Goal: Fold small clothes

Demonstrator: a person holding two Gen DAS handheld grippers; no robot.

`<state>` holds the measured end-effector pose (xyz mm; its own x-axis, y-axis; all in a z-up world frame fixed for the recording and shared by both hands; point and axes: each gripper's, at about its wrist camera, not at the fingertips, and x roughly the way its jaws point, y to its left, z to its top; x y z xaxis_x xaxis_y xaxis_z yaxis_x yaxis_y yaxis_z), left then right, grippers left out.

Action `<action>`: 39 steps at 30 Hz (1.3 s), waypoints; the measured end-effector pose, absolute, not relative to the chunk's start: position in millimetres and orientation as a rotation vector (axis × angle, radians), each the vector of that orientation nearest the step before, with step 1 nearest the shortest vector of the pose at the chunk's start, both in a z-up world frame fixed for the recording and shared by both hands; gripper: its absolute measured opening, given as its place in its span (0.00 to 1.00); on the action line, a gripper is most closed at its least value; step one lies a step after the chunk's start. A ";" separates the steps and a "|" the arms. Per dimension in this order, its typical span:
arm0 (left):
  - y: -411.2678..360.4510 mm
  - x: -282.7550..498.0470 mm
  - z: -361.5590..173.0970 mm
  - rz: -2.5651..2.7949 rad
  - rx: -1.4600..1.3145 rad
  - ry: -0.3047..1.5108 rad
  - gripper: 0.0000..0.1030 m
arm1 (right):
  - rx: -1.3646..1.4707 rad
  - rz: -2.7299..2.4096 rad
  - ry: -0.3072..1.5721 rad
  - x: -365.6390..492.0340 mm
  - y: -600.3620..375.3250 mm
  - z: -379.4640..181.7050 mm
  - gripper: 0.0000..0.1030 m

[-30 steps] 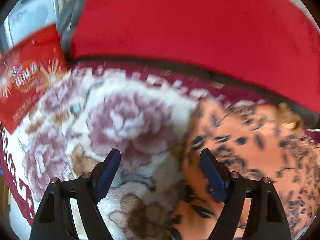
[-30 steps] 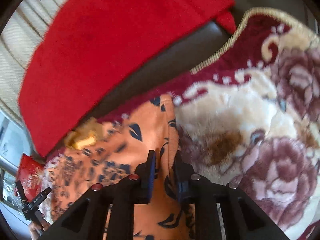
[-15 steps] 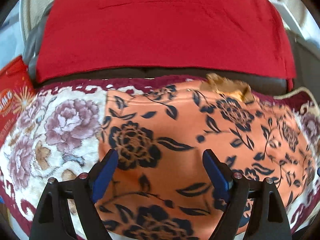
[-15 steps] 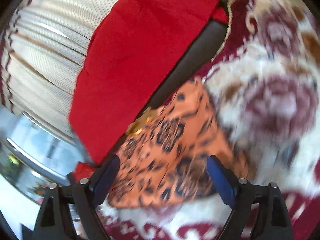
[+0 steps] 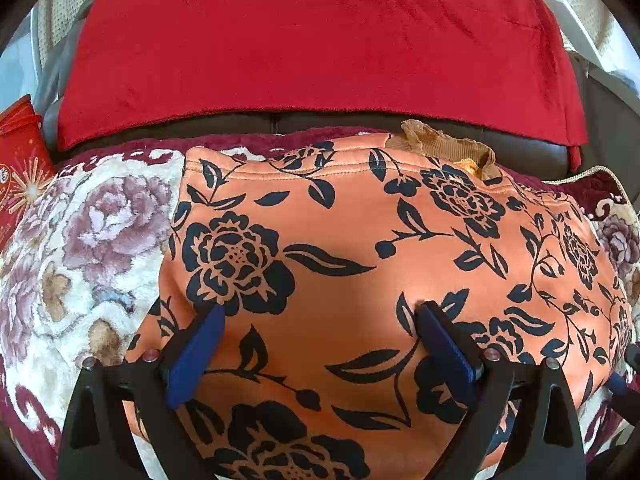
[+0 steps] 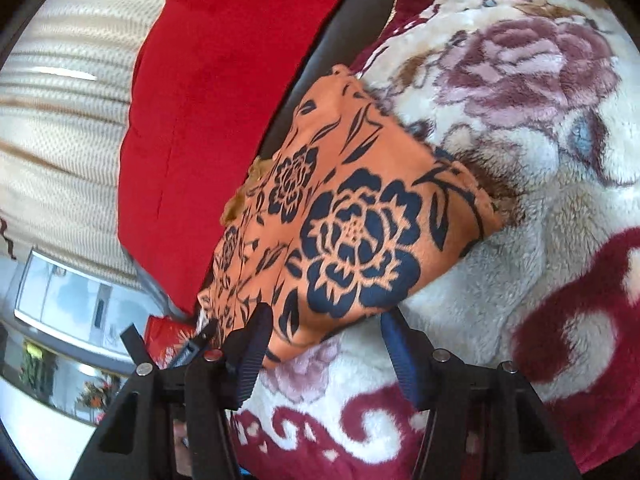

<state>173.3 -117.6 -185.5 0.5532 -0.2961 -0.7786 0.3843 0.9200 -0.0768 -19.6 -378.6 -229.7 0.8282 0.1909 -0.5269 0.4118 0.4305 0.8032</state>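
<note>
1. Hovering nearest the left wrist camera, the left gripper (image 5: 318, 312) has its blue jaws wide apart and holds nothing; it hangs over the middle of the orange garment (image 5: 360, 264), where a second ago it was over bare blanket beside the cloth.
2. Nearest the right wrist camera, the right gripper (image 6: 324, 320) also has its jaws apart and empty, at the near edge of the garment (image 6: 344, 220). A second ago those jaws were pinched together on the fabric, so the cloth has been let go.
3. Beneath both tools, the orange garment with dark navy flowers lies as a folded, roughly rectangular bundle on the plush floral blanket (image 5: 92, 240), with a stitched hem along its far edge.
4. At that far edge, a tan ribbed piece of fabric (image 5: 440, 146) peeks out from under the garment; whether it belongs to the same garment I cannot tell.
5. Further back, a red cloth (image 5: 312, 40) drapes over a dark sofa back, and a red printed bag (image 5: 20, 168) sits at far left.
6. Judging by the release and the tidy shape, one fold looks finished; a further fold or smoothing may come next.
</note>
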 end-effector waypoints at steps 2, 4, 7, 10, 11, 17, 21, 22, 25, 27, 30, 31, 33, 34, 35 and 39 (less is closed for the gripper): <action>-118.7 172.3 -185.3 -0.400 0.118 0.890 0.94 | 1.159 -0.158 0.592 -19.3 -382.5 -232.1 0.58; -119.9 171.6 -184.8 -0.397 0.128 0.883 0.94 | 1.170 -0.165 0.565 -19.5 -386.3 -232.2 0.58; -122.3 172.4 -184.7 -0.395 0.140 0.876 0.94 | 1.181 -0.182 0.532 -18.5 -392.6 -233.7 0.58; -124.0 173.3 -184.9 -0.395 0.148 0.871 0.94 | 1.200 -0.196 0.495 -17.4 -399.9 -233.4 0.58; -124.7 173.5 -185.2 -0.394 0.150 0.869 0.94 | 1.208 -0.204 0.483 -15.6 -402.2 -234.8 0.58; -126.8 172.9 -185.2 -0.398 0.171 0.852 0.94 | 1.207 -0.235 0.441 -10.1 -409.7 -236.4 0.58; -125.4 172.4 -185.8 -0.405 0.177 0.845 0.94 | 1.179 -0.257 0.444 -1.6 -409.2 -236.8 0.53; -125.4 172.5 -186.0 -0.407 0.178 0.844 0.94 | 1.170 -0.266 0.451 0.5 -408.4 -236.8 0.44; -124.9 172.5 -186.2 -0.411 0.178 0.843 0.94 | 1.149 -0.293 0.477 6.7 -407.2 -237.8 0.33; -124.7 172.3 -186.3 -0.413 0.176 0.843 0.94 | 1.123 -0.293 0.483 9.6 -405.1 -234.2 0.27; -124.5 172.7 -187.1 -0.416 0.171 0.845 0.94 | 1.120 -0.295 0.485 14.0 -399.5 -233.9 0.26; -124.1 172.7 -187.5 -0.418 0.169 0.846 0.94 | 1.131 -0.293 0.482 14.8 -399.6 -234.4 0.26; -123.3 172.2 -187.8 -0.420 0.165 0.849 0.95 | 1.178 -0.268 0.470 12.0 -399.9 -241.4 0.27; -122.7 172.1 -187.7 -0.422 0.163 0.852 0.95 | 1.189 -0.260 0.466 11.2 -401.1 -242.2 0.28; -122.3 171.9 -187.4 -0.424 0.163 0.853 0.95 | 1.192 -0.256 0.466 10.4 -402.7 -242.3 0.29; -121.3 170.2 -182.9 -0.420 0.164 0.848 0.94 | 1.177 -0.256 0.469 8.3 -402.7 -241.5 0.30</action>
<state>170.2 -121.3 -182.9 0.5855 -0.2940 -0.7555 0.4228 0.9059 -0.0248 8.3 -402.7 -241.5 0.8760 0.0492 -0.4799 0.4302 0.3703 0.8233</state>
